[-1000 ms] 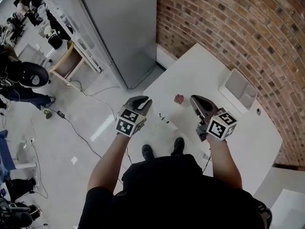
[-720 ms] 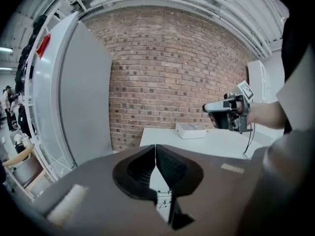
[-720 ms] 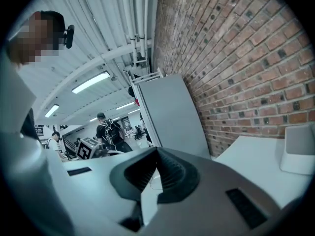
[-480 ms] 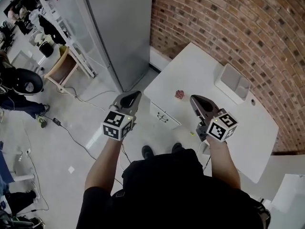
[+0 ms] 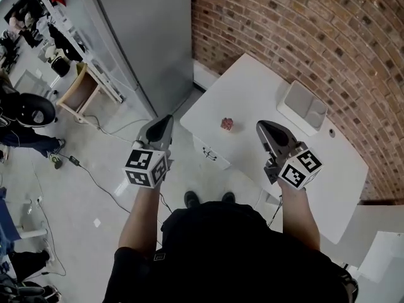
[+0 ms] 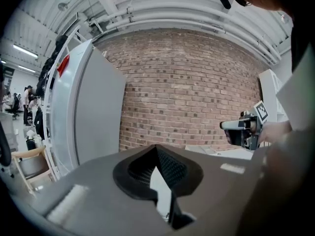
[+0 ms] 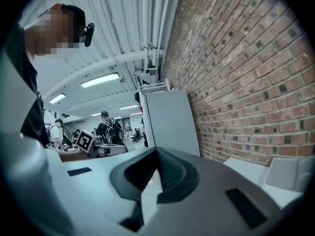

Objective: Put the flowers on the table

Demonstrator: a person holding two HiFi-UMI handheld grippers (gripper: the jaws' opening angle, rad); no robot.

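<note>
Jaws pressed together on both grippers, with nothing between them; the flowers [image 5: 226, 124] lie on the white table [image 5: 252, 93].

Head view, left to right: a tall grey cabinet [image 5: 145, 36], the left gripper [image 5: 165, 117] held over the floor just off the table's edge, the small pink flowers apart from both grippers, the right gripper [image 5: 261, 126], then a white tray [image 5: 303, 106] near the brick wall [image 5: 303, 30]. Only this view shows the flowers. The left gripper view catches the right gripper at its right edge against the brick; the right gripper view catches the left one's marker cube [image 7: 84, 141] and people [image 7: 106, 127] far behind.
</note>
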